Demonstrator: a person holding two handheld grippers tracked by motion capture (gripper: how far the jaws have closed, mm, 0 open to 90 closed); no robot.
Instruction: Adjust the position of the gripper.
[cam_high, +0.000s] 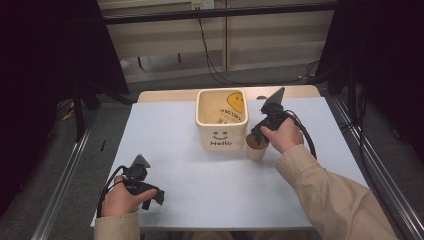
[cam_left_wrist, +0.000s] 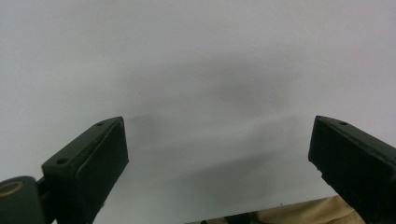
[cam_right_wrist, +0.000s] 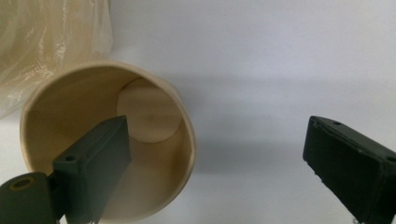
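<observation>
A tan paper cup (cam_high: 256, 149) stands upright on the white table, just right of the front of a cream square pot (cam_high: 221, 140) marked "Hello". My right gripper (cam_high: 256, 137) hangs over the cup, pointing down, held by a hand in a beige sleeve. In the right gripper view the cup (cam_right_wrist: 70, 116) is empty; my right gripper (cam_right_wrist: 217, 135) is open, one jaw inside the cup and the other well outside its wall. My left gripper (cam_high: 155, 196) lies low at the front left; in its own view my left gripper (cam_left_wrist: 217, 140) is open over bare table.
The white table top (cam_high: 200, 170) ends near my left hand at the front edge. Some small items lie inside the pot (cam_high: 223, 118). The pot's glossy side (cam_right_wrist: 51, 37) stands close beside the cup. Metal rails (cam_high: 65, 175) run along both sides of the table.
</observation>
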